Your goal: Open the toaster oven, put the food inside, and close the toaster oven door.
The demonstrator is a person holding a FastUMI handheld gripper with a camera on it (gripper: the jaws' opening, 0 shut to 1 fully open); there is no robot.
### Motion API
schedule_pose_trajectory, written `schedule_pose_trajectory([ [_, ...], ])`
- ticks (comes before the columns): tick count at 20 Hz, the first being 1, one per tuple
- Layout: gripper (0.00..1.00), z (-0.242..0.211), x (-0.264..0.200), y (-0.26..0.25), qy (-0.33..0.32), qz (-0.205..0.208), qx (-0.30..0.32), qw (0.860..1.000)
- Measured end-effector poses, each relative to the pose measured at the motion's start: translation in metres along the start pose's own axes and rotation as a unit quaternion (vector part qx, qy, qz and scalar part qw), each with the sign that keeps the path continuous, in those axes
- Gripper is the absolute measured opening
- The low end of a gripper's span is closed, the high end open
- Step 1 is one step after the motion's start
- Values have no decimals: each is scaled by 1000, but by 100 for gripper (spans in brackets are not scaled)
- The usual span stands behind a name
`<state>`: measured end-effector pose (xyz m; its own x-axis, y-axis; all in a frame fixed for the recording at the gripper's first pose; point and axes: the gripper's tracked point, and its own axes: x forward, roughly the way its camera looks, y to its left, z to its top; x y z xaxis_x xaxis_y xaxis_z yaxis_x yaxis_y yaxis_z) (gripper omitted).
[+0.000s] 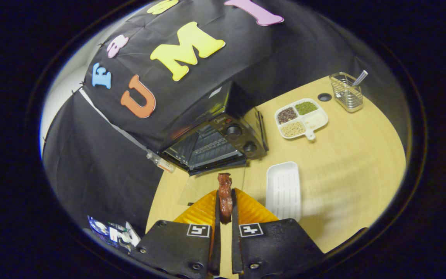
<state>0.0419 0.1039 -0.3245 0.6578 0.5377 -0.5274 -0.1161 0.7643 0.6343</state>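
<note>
Gripper view: gripper point(225, 201) clamps one sausage point(225, 195), probably

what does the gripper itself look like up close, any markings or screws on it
The gripper has two broad, dark, textured body plates studded with round screw heads. Each plate carries a small square black-and-white fiducial tag near its front edge. Two ribbed, wedge-shaped fingers taper forward from the plates. No cables are visible.

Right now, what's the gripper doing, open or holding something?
Gripper: shut on the piece of meat, held just before the open toaster oven.
</note>
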Motion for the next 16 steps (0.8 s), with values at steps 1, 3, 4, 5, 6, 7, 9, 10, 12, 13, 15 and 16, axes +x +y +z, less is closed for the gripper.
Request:
schedule_pose_trajectory([
  [1, 14, -1, 12, 9, -4, 3, 9, 1000],
  [3, 14, -2, 36, 29, -18, 15, 27, 999],
  [4, 14, -2, 48, 36, -28, 20, 37, 999],
  [5, 14, 0, 62, 43, -41, 25, 49, 998],
  [6, 14, 2, 75, 49, -53, 27, 67, 996],
  [7, 14, 3, 88, 54, -69, 29, 93, 993],
  [9, 14, 9, 115, 60, -102, 32, 146, 983],
  [10, 14, 11, 126, 62, -118, 32, 164, 979],
  [12, 14, 14, 149, 61, -145, 16, 198, 969],
  [13, 14, 17, 161, 60, -159, 6, 216, 963],
  [15, 14, 23, 183, 64, -182, 8, 256, 949],
  [16, 14, 27, 193, 66, -197, 9, 274, 941],
])
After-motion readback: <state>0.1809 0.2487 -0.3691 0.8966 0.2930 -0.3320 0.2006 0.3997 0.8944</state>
